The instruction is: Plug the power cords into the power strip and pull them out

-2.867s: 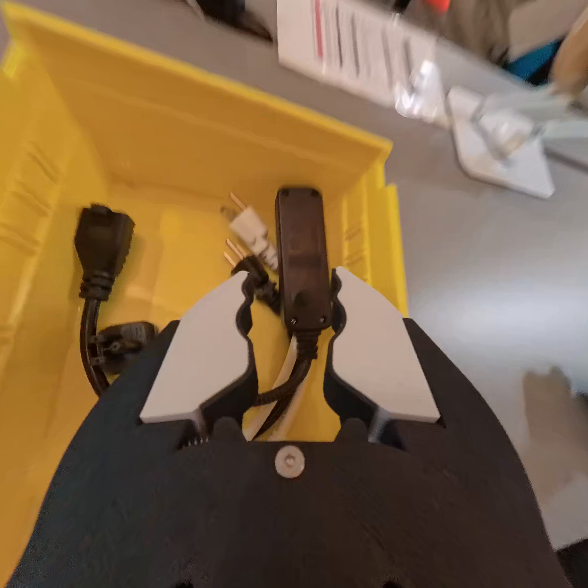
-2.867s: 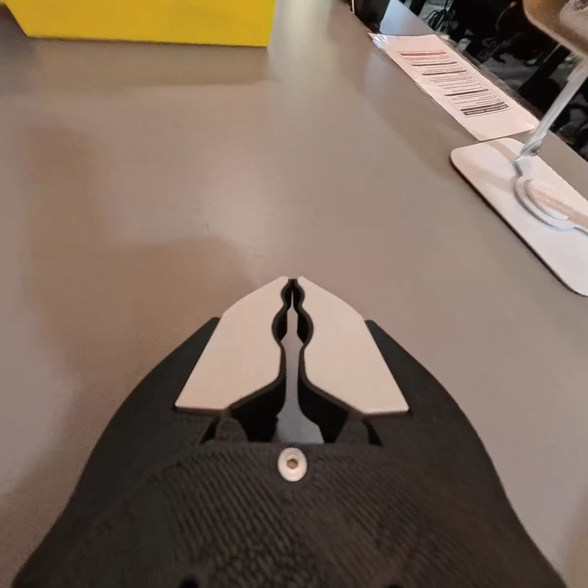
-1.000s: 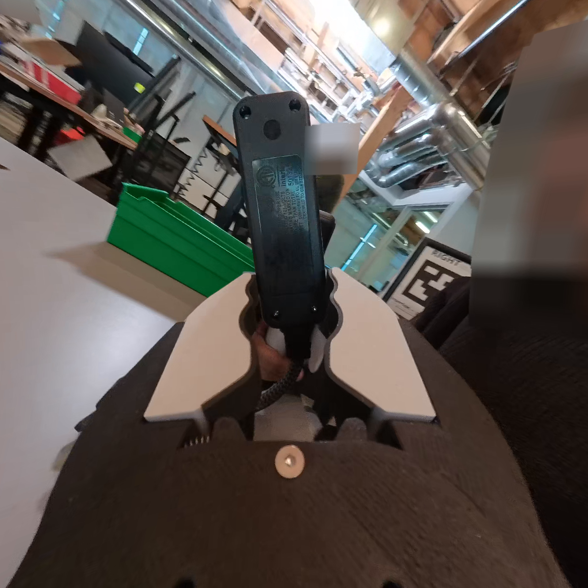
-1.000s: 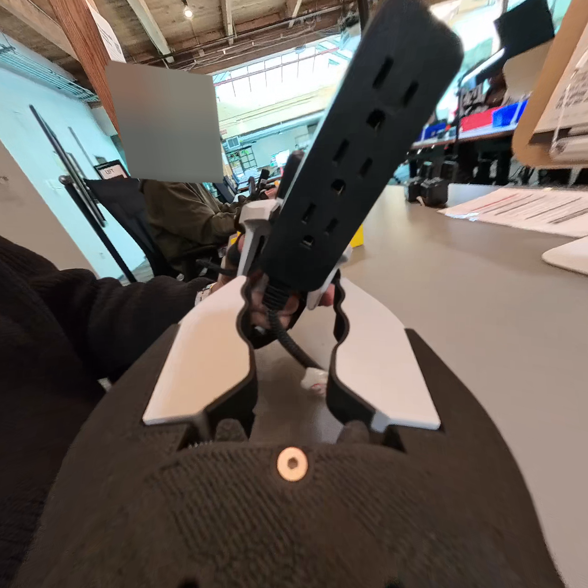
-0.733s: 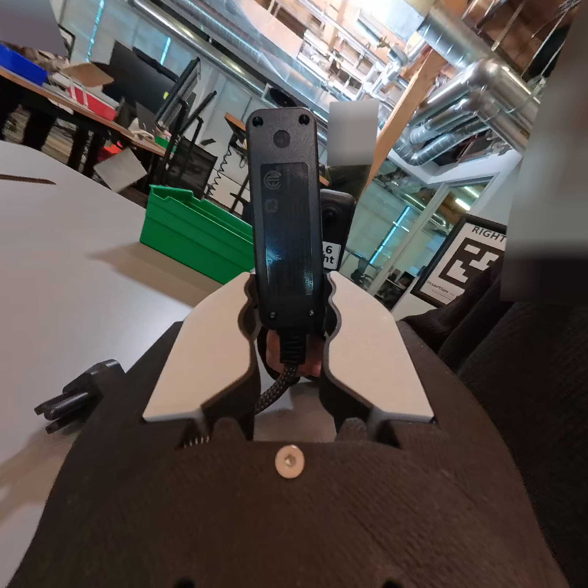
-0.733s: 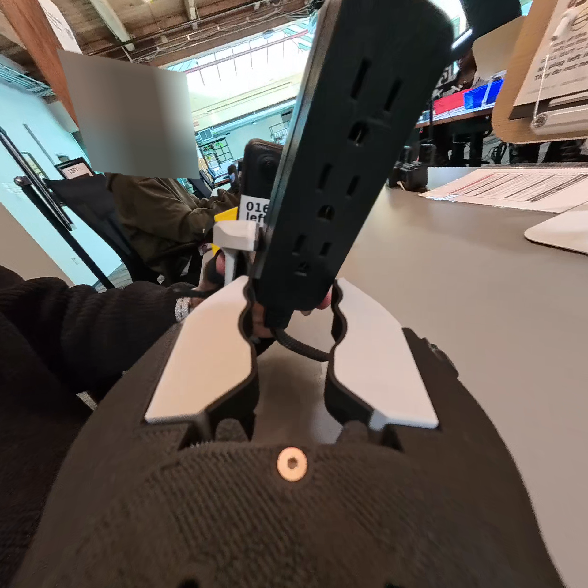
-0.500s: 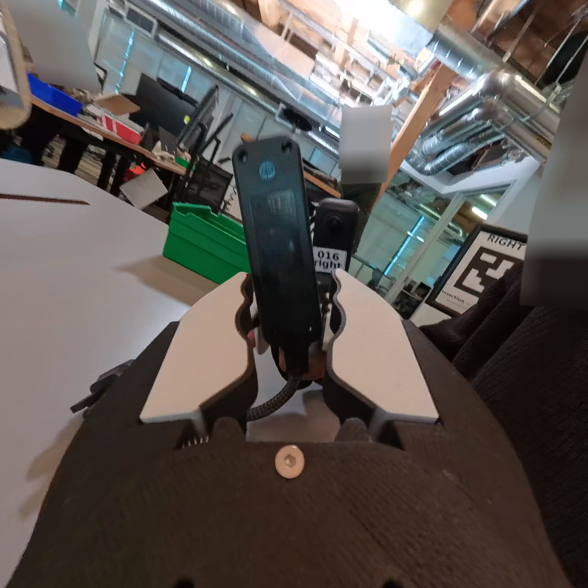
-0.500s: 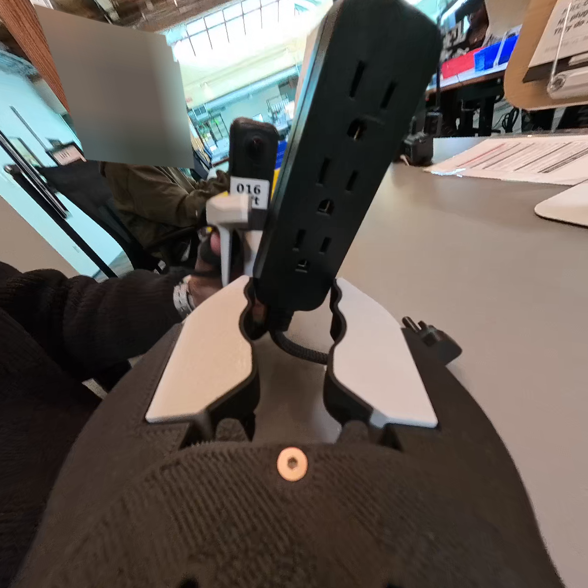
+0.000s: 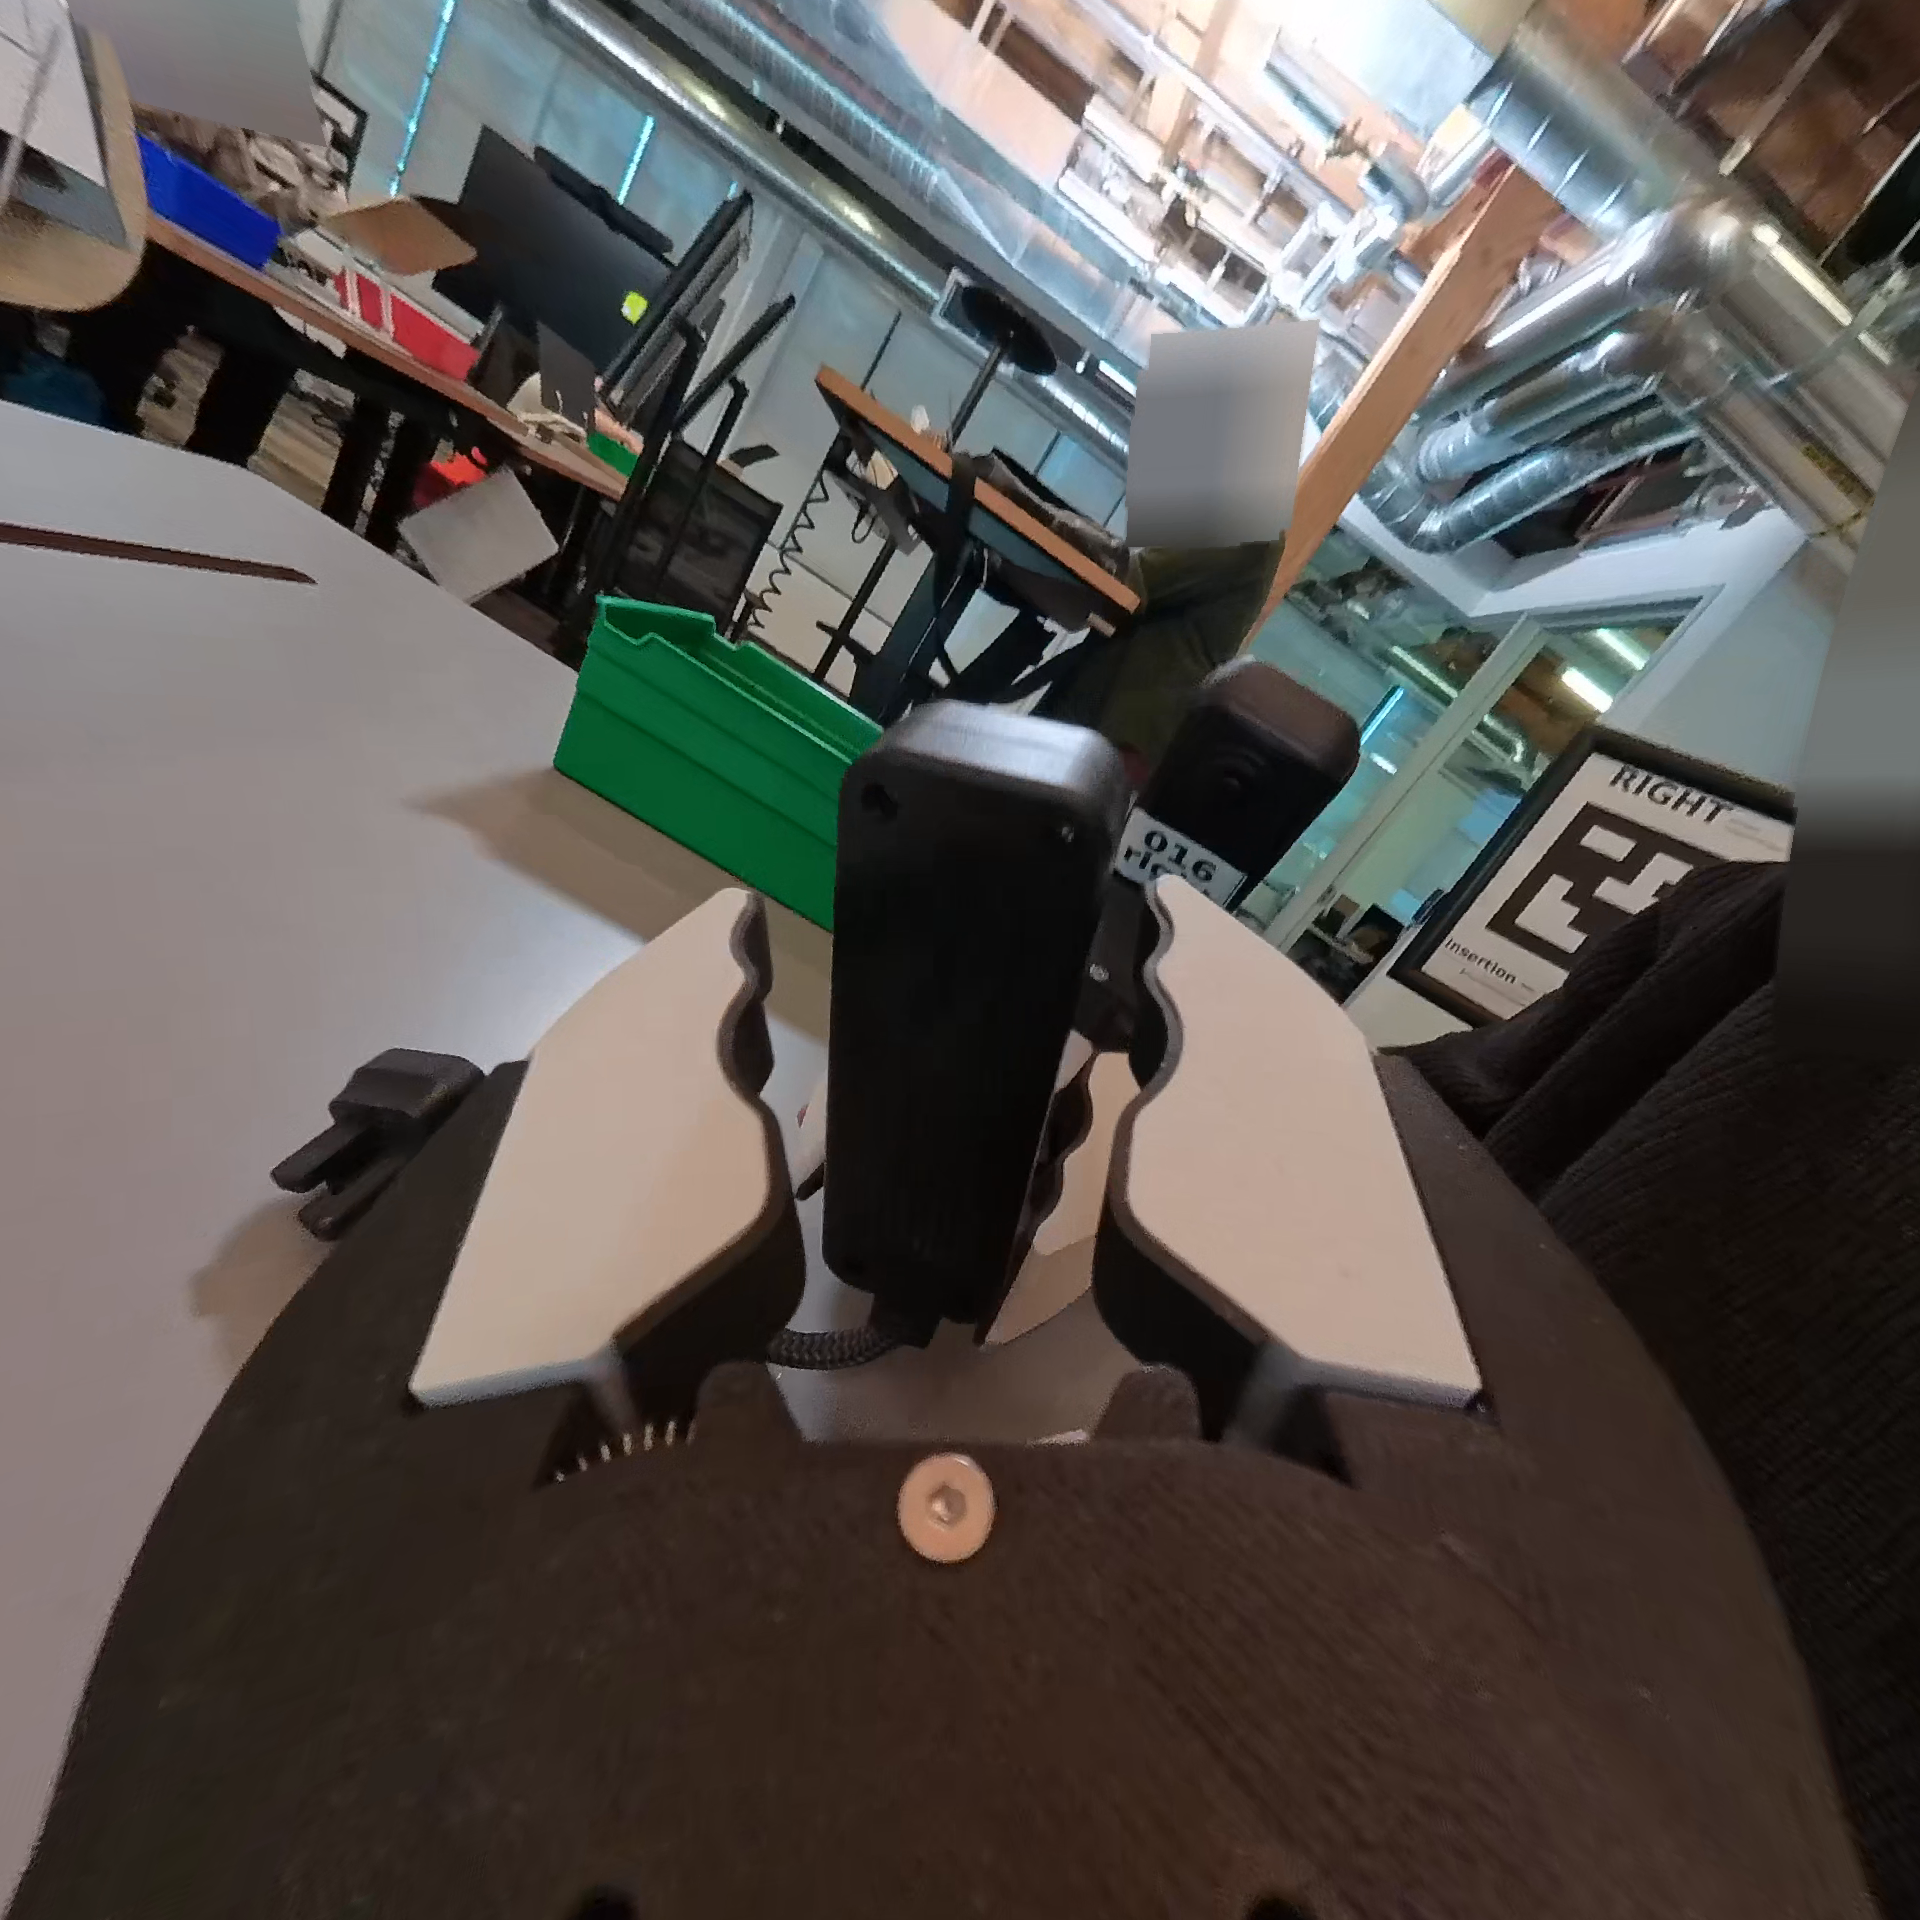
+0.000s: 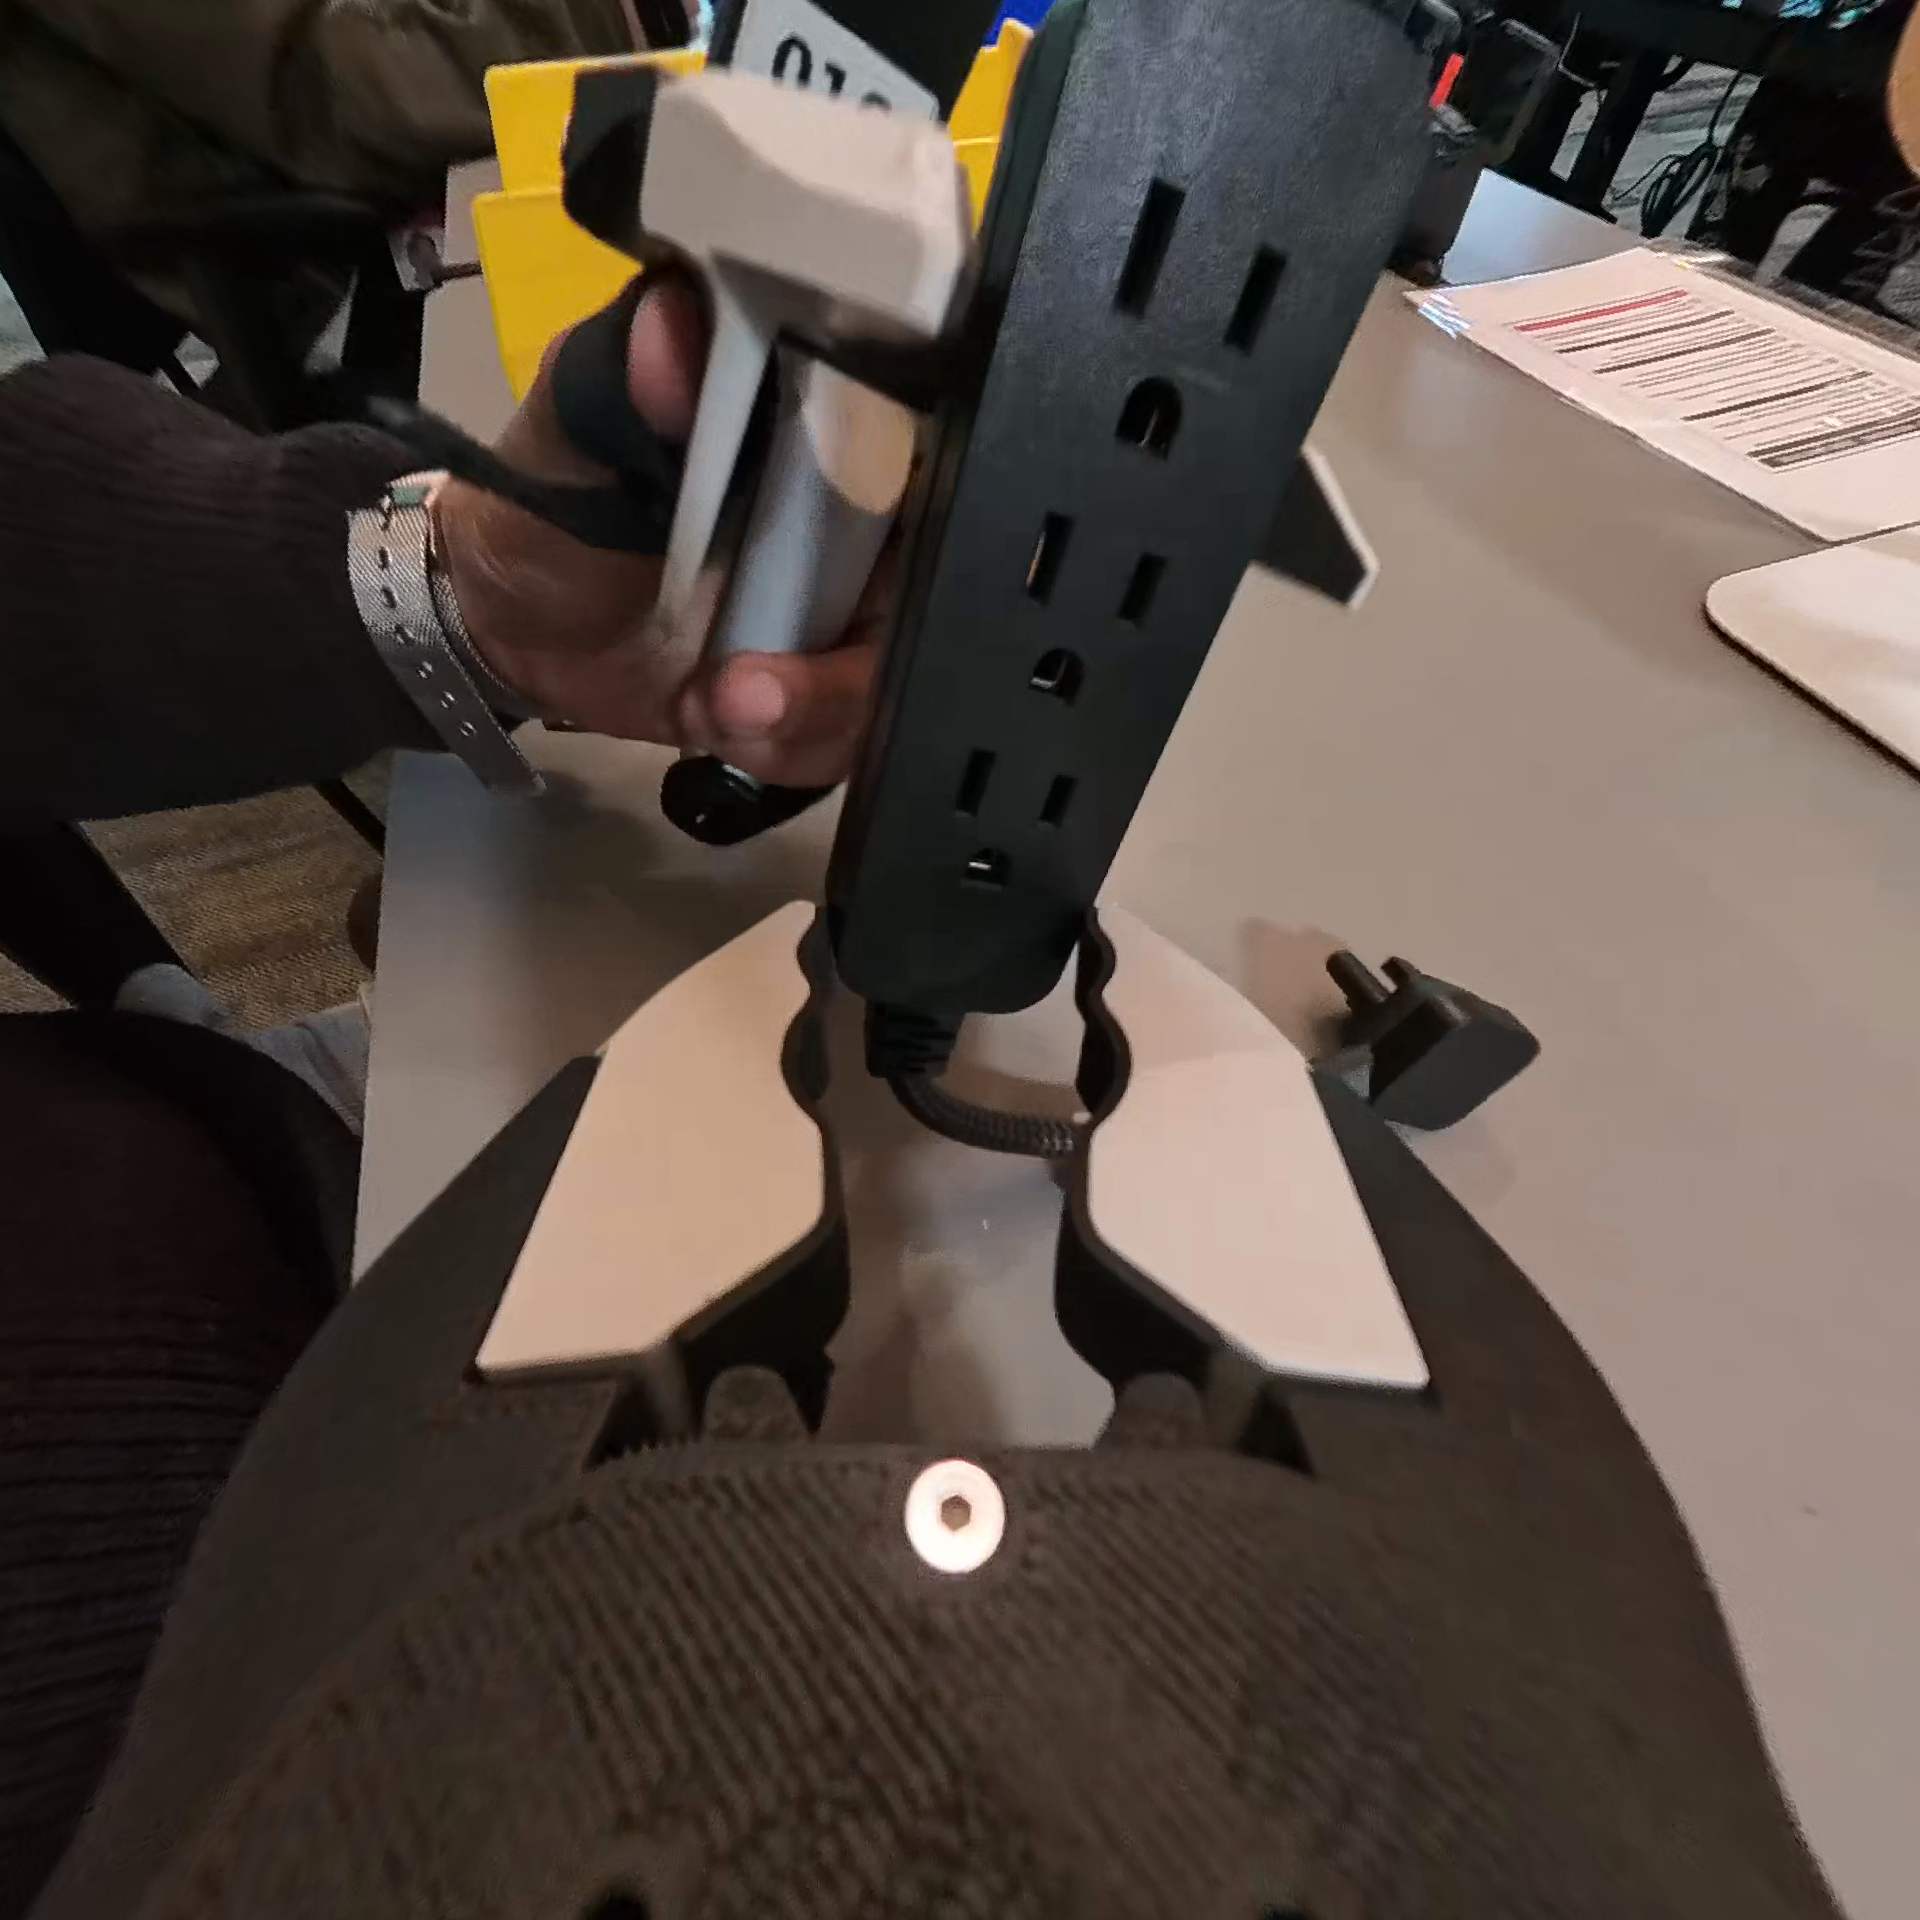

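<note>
A black power strip (image 10: pixel 1122 499) stands upright over the grey table (image 10: pixel 1558 831), with empty sockets facing the right wrist view. My right gripper (image 10: pixel 956 935) is shut on its cord end. A braided cord (image 10: pixel 987 1122) leaves the strip between the fingers. In the left wrist view I see the strip's back (image 9: pixel 956 987). My left gripper (image 9: pixel 956 935) is open around it, with a gap at the left finger. The left gripper also shows in the right wrist view (image 10: pixel 790 208), held by a hand at the strip's left side. A black plug (image 10: pixel 1423 1049) lies loose on the table and also shows in the left wrist view (image 9: pixel 364 1132).
A green bin (image 9: pixel 707 748) stands on the table beyond the strip. A yellow bin (image 10: pixel 540 208) is behind the left gripper. Printed sheets (image 10: pixel 1714 374) and a white board (image 10: pixel 1829 634) lie at the right. A seated person is behind.
Both grippers have tilted down and the strip has come lower, near the table. My left jaws have widened off the strip. My right gripper still grips its cord end.
</note>
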`<control>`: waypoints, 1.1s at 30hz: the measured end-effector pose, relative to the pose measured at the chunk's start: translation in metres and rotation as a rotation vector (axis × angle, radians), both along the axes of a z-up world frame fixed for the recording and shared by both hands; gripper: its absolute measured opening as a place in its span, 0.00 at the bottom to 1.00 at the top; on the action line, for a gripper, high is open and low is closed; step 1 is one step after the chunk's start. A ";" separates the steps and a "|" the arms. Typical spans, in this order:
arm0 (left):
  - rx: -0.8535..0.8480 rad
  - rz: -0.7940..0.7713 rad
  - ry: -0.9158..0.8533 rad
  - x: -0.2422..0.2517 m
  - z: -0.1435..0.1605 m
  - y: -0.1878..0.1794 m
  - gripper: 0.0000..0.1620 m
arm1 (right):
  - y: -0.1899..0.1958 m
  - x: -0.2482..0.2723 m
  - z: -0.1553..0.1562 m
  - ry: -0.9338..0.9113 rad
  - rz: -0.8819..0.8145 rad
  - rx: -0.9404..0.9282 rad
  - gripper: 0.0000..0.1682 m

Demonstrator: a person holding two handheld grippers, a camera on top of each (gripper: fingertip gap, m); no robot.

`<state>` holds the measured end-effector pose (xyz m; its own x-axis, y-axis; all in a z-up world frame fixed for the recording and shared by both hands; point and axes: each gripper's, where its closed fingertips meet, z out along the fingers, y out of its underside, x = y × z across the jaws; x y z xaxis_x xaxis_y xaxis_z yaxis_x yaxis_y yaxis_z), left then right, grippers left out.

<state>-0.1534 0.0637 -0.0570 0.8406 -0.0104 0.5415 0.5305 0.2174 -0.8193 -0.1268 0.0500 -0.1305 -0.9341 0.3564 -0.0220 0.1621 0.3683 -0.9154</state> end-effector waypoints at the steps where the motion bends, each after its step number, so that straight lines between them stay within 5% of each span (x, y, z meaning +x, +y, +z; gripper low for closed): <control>1: 0.014 0.000 -0.005 -0.001 0.002 -0.003 0.41 | 0.000 0.000 -0.001 0.001 0.001 0.004 0.27; 22: 0.082 -0.100 0.014 0.009 0.008 -0.011 0.29 | -0.002 0.008 0.005 -0.019 0.073 -0.066 0.27; 33: -0.003 0.058 0.076 -0.006 0.010 -0.014 0.27 | 0.006 -0.003 0.011 -0.050 0.034 -0.150 0.26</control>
<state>-0.1595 0.0496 -0.0465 0.8784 0.0409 0.4762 0.4534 0.2439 -0.8573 -0.1296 0.0564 -0.1197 -0.9418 0.3142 -0.1191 0.1986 0.2345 -0.9516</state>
